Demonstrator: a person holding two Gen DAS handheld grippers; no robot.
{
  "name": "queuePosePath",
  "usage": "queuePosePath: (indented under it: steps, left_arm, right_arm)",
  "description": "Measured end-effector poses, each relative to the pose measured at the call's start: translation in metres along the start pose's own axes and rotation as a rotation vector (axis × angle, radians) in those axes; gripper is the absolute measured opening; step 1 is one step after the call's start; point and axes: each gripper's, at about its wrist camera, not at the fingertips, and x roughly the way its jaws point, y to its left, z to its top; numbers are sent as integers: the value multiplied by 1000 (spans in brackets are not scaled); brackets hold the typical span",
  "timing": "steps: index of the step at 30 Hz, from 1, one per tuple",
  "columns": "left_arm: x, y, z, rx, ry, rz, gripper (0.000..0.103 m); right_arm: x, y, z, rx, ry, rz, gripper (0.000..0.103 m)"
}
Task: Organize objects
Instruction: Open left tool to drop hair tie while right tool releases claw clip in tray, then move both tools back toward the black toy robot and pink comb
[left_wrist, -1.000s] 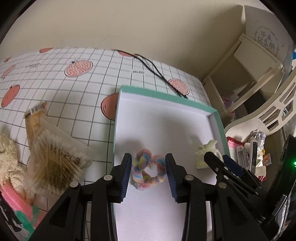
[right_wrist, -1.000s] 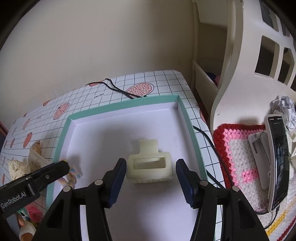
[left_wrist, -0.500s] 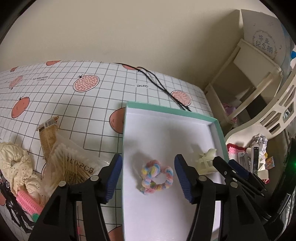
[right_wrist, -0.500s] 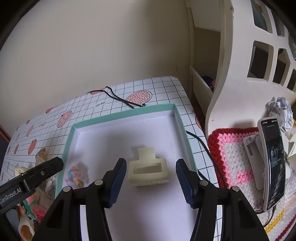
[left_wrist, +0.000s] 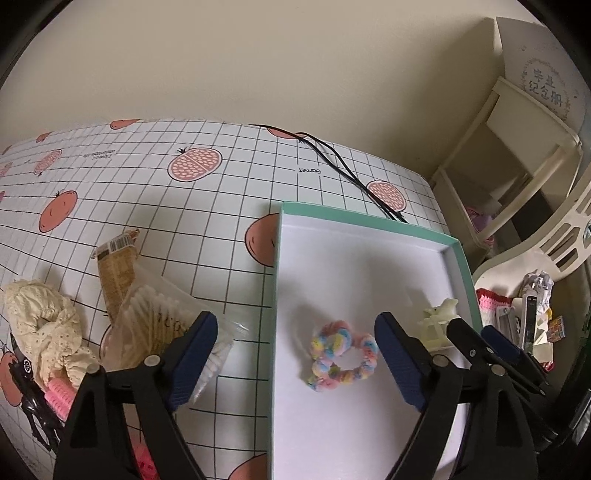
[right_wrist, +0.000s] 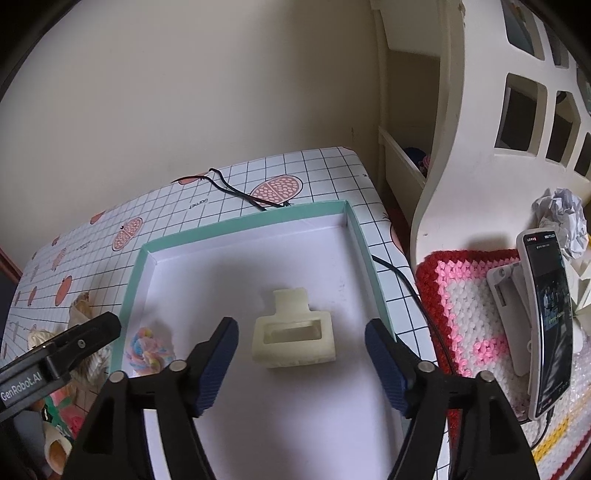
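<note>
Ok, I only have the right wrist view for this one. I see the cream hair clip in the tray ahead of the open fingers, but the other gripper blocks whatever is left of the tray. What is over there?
Observer: A clear bag of cotton swabs lies just outside the tray, by its left wall.
Operator: Is the left gripper holding anything?
Observer: No. The left gripper is open and empty, with one finger over the bag and the other over the tray.
Operator: And the pastel thing in the tray?
Observer: A fluffy pastel scrunchie, a full ring lying flat, apart from the hair clip.
</note>
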Motion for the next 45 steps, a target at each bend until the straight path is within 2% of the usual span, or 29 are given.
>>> queuePosePath:
  steps: [4,8,10,16,30,38,45]
  left_arm:
    - [1,4,0,-10,-5,7,95]
    - [1,7,1,-19,-13,20,95]
    - [1,8,1,-19,-19,30,102]
    - [-1,8,2,-11,-34,49,103]
    - [-12,11,4,-1,-52,64,103]
    - [-43,24,7,-14,-83,52,103]
    - [-82,42,10,-25,-133,56,103]
  right_arm:
    - [2,0,-1,-1,2,0,86]
    - [3,-1,-1,2,4,-1,92]
    - [3,-2,-1,6,3,-1,99]
    - [3,-1,-1,0,-1,2,103]
    - [-3,0,0,-18,-7,-2,103]
    - [-22,2,6,6,-32,35,103]
    - [-45,14,9,-23,-73,64,103]
